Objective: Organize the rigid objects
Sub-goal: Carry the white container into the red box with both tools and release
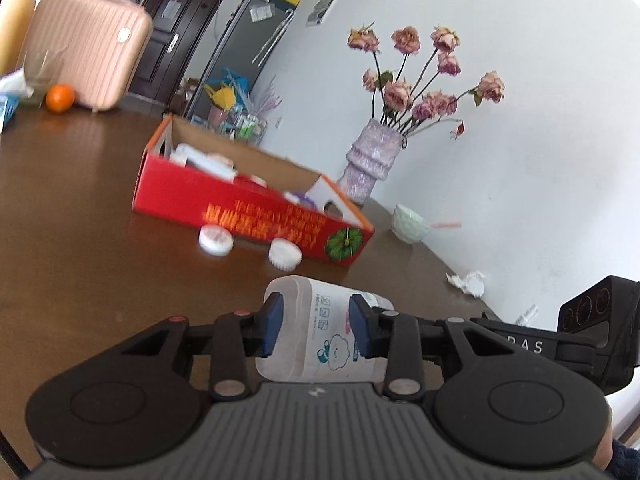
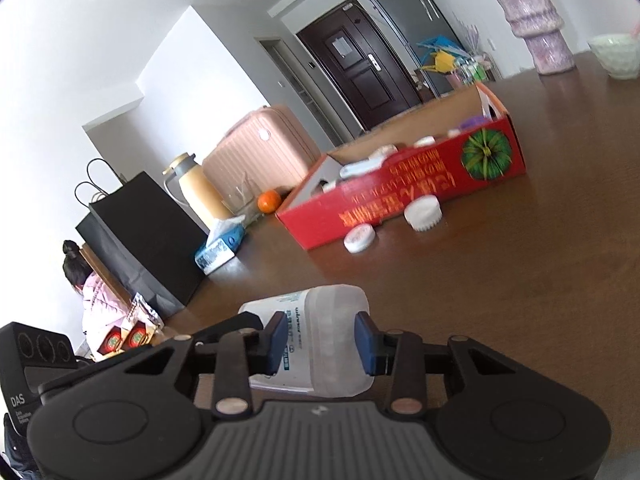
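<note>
A translucent white plastic bottle (image 1: 320, 332) with a blue cartoon label is held between both grippers above the brown table (image 1: 80, 240). My left gripper (image 1: 316, 326) is shut on one part of it. My right gripper (image 2: 322, 344) is shut on the same bottle (image 2: 320, 340). A red cardboard box (image 1: 248, 204) with several white items inside lies ahead; it also shows in the right wrist view (image 2: 400, 192). Two white caps (image 1: 216, 240) (image 1: 285, 255) lie on the table in front of the box.
A purple vase of dried roses (image 1: 372, 160) and a white bowl (image 1: 410, 224) stand behind the box by the wall. A crumpled tissue (image 1: 468, 282) lies at right. A pink suitcase (image 1: 88, 48), an orange (image 1: 60, 98), a thermos (image 2: 196, 188), a tissue pack (image 2: 220, 248) and a black bag (image 2: 140, 236) stand at the far side.
</note>
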The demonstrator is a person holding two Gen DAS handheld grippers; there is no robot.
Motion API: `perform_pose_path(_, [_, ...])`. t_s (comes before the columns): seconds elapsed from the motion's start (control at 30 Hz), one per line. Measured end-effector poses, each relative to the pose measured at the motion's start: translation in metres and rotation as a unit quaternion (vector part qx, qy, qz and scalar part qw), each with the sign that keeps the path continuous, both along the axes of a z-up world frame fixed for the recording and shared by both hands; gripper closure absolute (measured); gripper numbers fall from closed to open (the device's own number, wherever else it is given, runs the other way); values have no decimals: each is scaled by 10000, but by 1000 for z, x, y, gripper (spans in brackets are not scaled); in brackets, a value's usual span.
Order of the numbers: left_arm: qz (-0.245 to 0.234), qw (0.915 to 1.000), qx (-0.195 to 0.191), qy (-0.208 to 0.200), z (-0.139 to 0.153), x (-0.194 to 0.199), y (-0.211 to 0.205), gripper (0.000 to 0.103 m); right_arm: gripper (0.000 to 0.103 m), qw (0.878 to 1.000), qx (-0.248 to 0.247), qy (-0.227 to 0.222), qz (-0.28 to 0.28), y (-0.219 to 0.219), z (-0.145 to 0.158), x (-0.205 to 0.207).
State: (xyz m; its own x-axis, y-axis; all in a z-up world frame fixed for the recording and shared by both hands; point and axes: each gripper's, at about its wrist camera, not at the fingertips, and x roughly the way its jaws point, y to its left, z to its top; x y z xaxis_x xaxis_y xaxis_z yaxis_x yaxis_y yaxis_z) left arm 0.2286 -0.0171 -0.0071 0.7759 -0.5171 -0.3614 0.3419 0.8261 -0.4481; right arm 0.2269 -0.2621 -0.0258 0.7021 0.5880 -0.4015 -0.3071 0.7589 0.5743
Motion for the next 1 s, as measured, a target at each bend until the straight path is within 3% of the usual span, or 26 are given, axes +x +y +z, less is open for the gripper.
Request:
perform_pose_path(0.27, [109,9981,29,-610,46,86,-7,67,67,9990,-48,-433,-87,4,43,80])
perform_pose_path(0.43, [133,9988,-376,-273,50,161,9,67,67,9977,-9,-632,-233,6,65,148])
perform_pose_path(0.63, [539,9982,-4,253,22,232,16,67,67,9998,75,-72,-166,22,45,234])
perform_pose_path(0.73, [610,9969,134,486,3,261,19,67,67,9994,-69,253,-245,35,26,269])
perform_pose_path(0.8, [732,9943,481,614,-9,274,19,65,67,9981,-333,392,-337,46,12,288])
perform_pose_path(0.87, [655,9942,698,487,-14,272,22,72,58,9968,-447,554,-355,51,0,300])
perform_pose_path(0.93, [557,9951,739,362,-12,263,25,68,58,9963,-568,554,-345,54,-2,300])
perform_pose_path(1.0, [659,9938,860,238,-6,256,26,54,58,9957,-729,409,-402,54,1,296])
